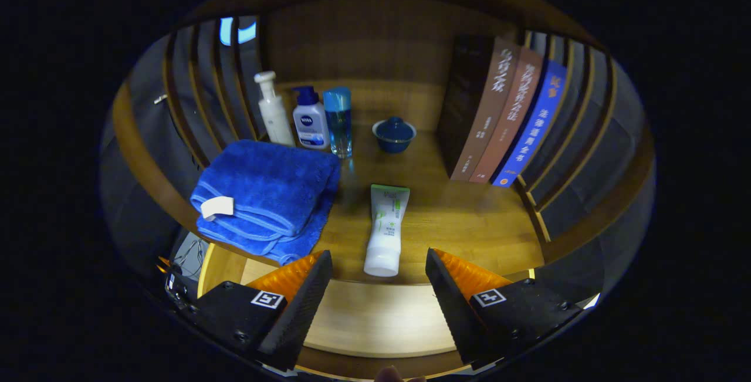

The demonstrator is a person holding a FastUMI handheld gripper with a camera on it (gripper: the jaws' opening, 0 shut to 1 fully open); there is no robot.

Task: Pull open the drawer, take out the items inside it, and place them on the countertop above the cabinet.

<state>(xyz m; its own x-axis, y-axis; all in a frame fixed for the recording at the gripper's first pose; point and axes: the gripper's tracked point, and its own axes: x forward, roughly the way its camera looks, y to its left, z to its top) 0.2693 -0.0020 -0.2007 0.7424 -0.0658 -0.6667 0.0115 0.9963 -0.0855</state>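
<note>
The tube (pixel 385 232) lies flat on the tabletop (pixel 469 223), cap end nearest, just ahead of the gripper (pixel 378 288) at twelve o'clock; the jaws stand open and hold nothing. Below them the open drawer (pixel 375 317) shows bare wood, so the task appears near completion. At ten o'clock of the tube lies a folded blue towel (pixel 264 194); at eleven o'clock stand a pump bottle (pixel 274 109), a bottle (pixel 310 119) marked NIVEA and a clear blue bottle (pixel 339 121). A lidded cup (pixel 393 134) sits at twelve o'clock, upright books (pixel 504 112) at two. Risk: the tube rests near the tabletop edge; a stray jaw contact could roll it back into the drawer. Book spines carry Chinese characters, not legible here.
</note>
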